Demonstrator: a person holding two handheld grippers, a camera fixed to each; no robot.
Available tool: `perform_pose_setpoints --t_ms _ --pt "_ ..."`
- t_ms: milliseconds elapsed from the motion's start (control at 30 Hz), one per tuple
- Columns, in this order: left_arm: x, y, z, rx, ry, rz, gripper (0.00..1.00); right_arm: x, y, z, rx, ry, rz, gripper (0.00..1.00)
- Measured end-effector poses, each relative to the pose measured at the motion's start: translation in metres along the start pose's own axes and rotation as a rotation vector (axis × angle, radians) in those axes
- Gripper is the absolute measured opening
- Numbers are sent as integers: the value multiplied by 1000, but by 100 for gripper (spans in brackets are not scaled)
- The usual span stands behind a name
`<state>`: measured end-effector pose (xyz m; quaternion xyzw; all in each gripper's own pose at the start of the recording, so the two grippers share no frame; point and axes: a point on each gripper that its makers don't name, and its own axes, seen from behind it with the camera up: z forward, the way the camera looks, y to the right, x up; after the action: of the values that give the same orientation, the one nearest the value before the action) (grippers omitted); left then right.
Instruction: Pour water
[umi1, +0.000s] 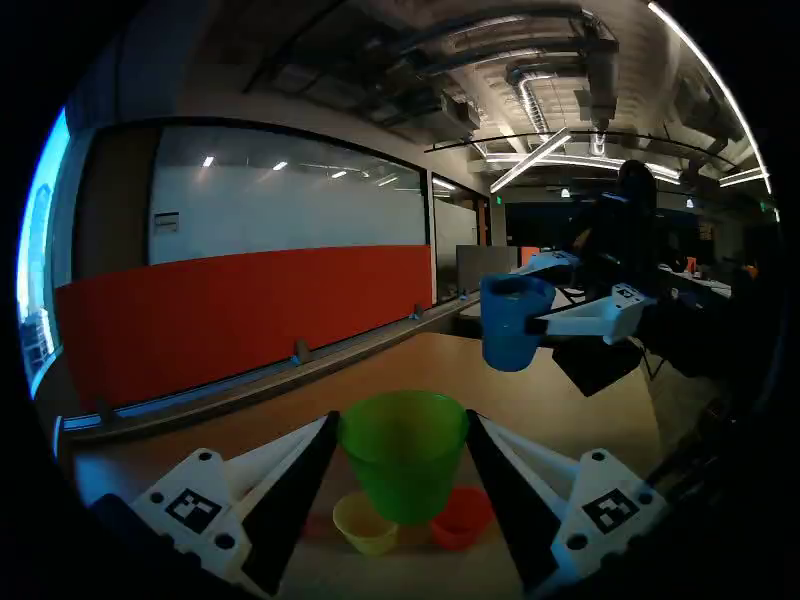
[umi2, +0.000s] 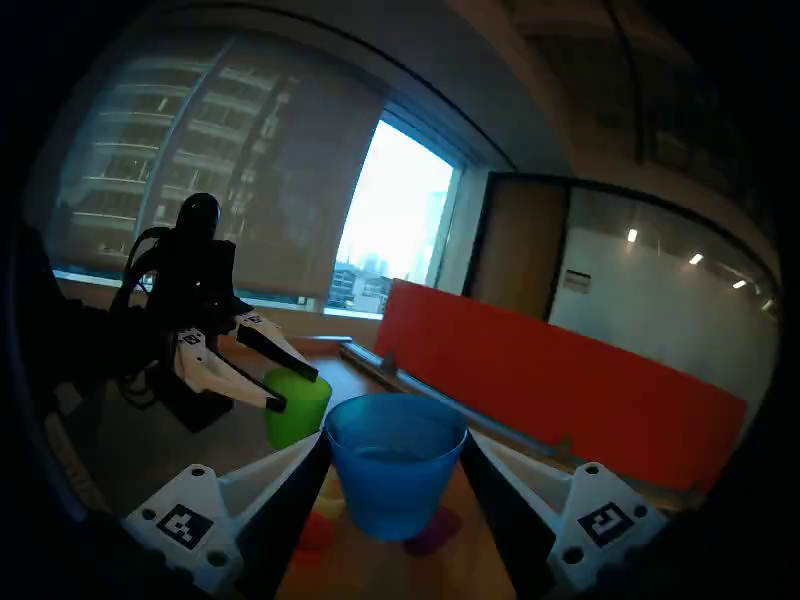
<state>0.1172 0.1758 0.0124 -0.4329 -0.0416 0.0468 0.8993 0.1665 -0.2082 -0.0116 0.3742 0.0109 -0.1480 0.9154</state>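
In the left gripper view my left gripper (umi1: 402, 462) is shut on a green cup (umi1: 404, 452), held upright above the wooden table (umi1: 450, 370). Farther off, the right gripper (umi1: 532, 318) holds a blue cup (umi1: 511, 320) upright in the air. In the right gripper view my right gripper (umi2: 396, 478) is shut on the blue cup (umi2: 396, 470), which has water in it. Beyond it to the left, the left gripper (umi2: 285, 388) grips the green cup (umi2: 294, 408).
A yellow cup (umi1: 364, 522) and an orange cup (umi1: 461, 516) sit on the table under the green cup. Red and purple pieces (umi2: 432, 530) lie on the table below the blue cup. An orange partition wall (umi1: 240, 310) runs along the table's far edge.
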Motion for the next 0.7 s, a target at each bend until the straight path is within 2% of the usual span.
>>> perform_pose_setpoints --t_ms 700 --pt "-14 31 -2 -65 8 14 90 25 3 41 45 12 -277 91"
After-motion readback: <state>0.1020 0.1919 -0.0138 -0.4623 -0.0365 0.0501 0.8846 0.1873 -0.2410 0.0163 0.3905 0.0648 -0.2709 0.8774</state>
